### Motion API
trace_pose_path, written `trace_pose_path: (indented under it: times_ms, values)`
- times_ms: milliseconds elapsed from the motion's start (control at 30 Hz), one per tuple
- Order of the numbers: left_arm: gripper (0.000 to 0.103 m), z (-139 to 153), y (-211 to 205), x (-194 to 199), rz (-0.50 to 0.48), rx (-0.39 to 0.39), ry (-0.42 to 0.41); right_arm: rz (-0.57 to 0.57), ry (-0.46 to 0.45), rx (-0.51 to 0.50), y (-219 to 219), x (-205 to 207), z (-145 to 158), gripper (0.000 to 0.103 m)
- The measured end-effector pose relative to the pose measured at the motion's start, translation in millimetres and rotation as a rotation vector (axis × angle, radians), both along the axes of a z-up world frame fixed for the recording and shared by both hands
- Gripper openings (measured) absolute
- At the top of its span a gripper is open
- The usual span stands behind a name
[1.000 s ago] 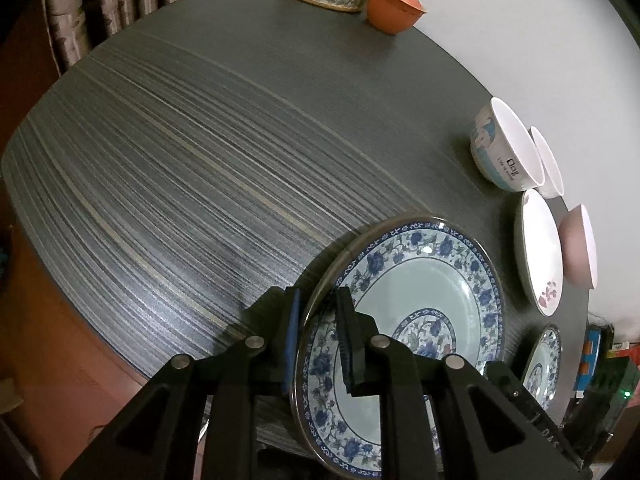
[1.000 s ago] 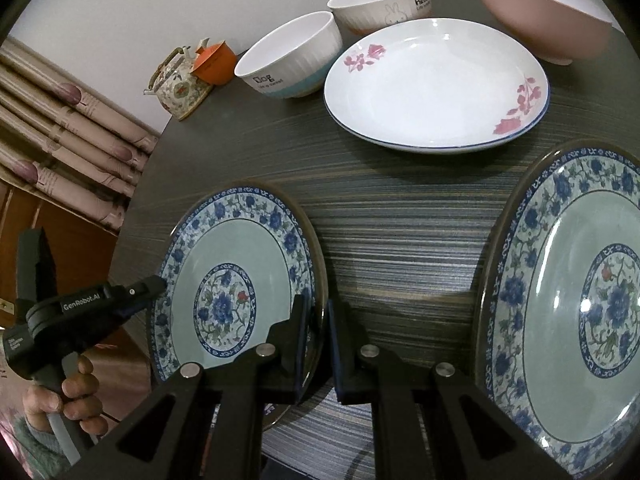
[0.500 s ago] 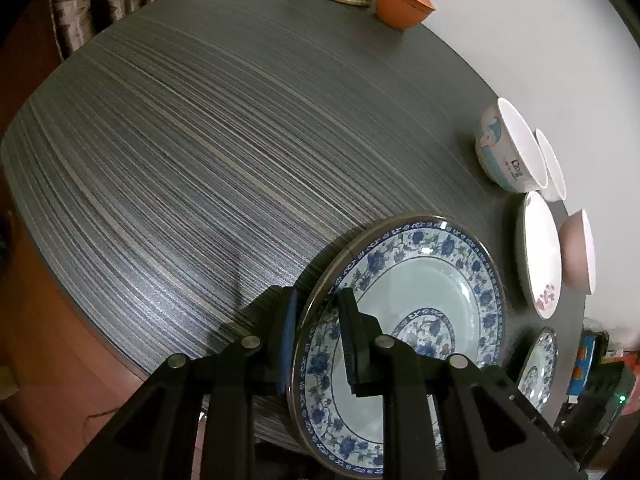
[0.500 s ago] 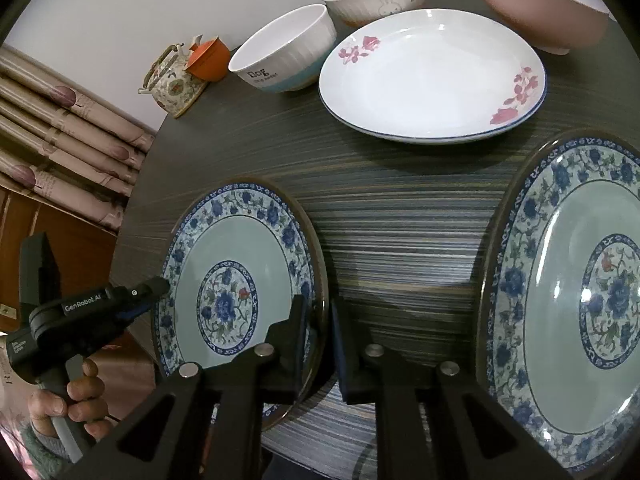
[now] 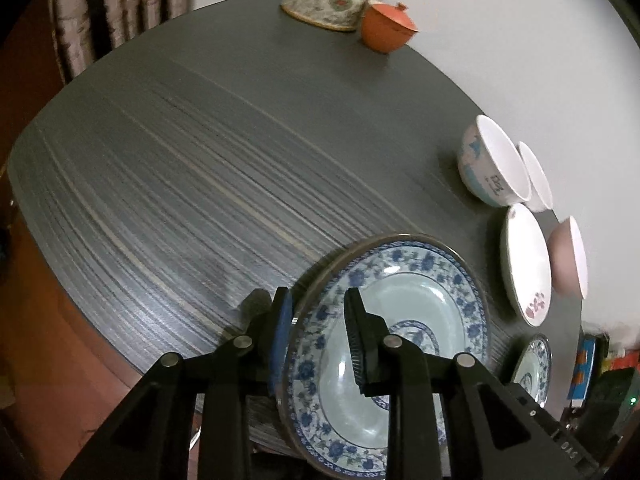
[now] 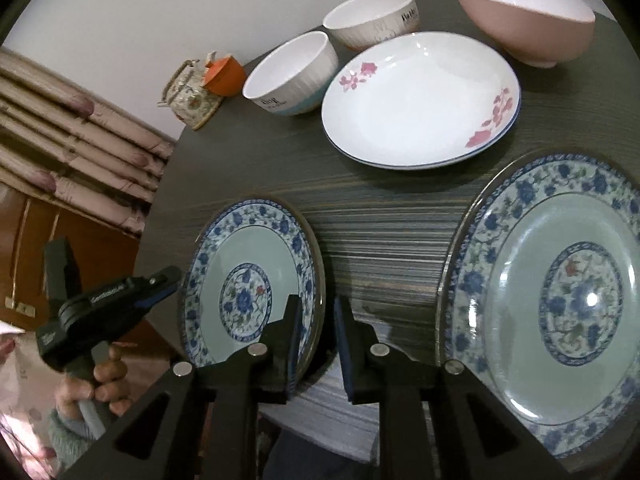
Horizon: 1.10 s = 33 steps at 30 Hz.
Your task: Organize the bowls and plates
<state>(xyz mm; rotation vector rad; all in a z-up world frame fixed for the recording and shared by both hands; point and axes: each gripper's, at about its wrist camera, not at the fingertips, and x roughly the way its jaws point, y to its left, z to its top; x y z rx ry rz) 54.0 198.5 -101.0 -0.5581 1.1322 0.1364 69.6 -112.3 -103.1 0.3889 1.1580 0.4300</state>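
Both tools straddle the same blue-flowered plate, one on each side of it. The left tool has the plate's left rim between its fingers, and the right tool has the right rim. Their jaws have just been opening. In both wrist views a gap shows between the pads and the rim, so neither grips the plate; it seems to rest on the desk at the near edge.

A second blue plate lies flat just to the right of the first, near the right tool and well away from the left one. Further back sit a white plate with pink flowers, two white bowls, one behind the other, and a pink bowl at the far right. A teapot and an orange cup stand at the far left.

The released plate looks placed. My guess is that the next piece is the second blue plate: it lies to the right, so the right hand is nearer. Its rim faces that tool edge-on, which suits a pinch on the near-left rim.
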Motion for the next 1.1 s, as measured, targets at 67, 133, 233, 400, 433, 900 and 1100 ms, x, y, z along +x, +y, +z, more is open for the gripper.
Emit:
trace_pose_path:
  times_ms: [67,133,233,400,433,900,1100]
  values:
    - [0.024,2.3,-6.1,0.9,-0.023,-0.002,-0.013,0.009,0.001,0.012,-6.3,-2.8,4.1,0.018]
    - [0.024,4.4,-13.0,2.2,-0.052,-0.007,-0.025,0.018,0.003,0.024,-15.9,-7.1,8.2,0.018]
    - [0.024,9.8,-25.0,2.2,-0.104,0.001,-0.049,0.018,-0.008,0.016,-34.8,-14.5,13.3,0.018]
    - [0.024,17.3,-40.8,0.1,-0.169,0.022,-0.083,-0.039,0.000,0.016,-85.3,-24.8,16.3,0.018]
    - [0.024,18.2,-42.6,-0.8,-0.179,0.027,-0.088,-0.051,0.000,0.011,-92.5,-24.5,16.1,0.018]
    - [0.024,20.1,-129.0,-10.8,-0.353,-0.124,-0.043,-0.219,0.001,0.052,-217.1,-30.6,10.7,0.019]
    - [0.024,17.7,-182.2,-8.2,-0.442,-0.190,-0.014,-0.247,0.021,0.048,-235.8,-27.4,1.0,0.019]
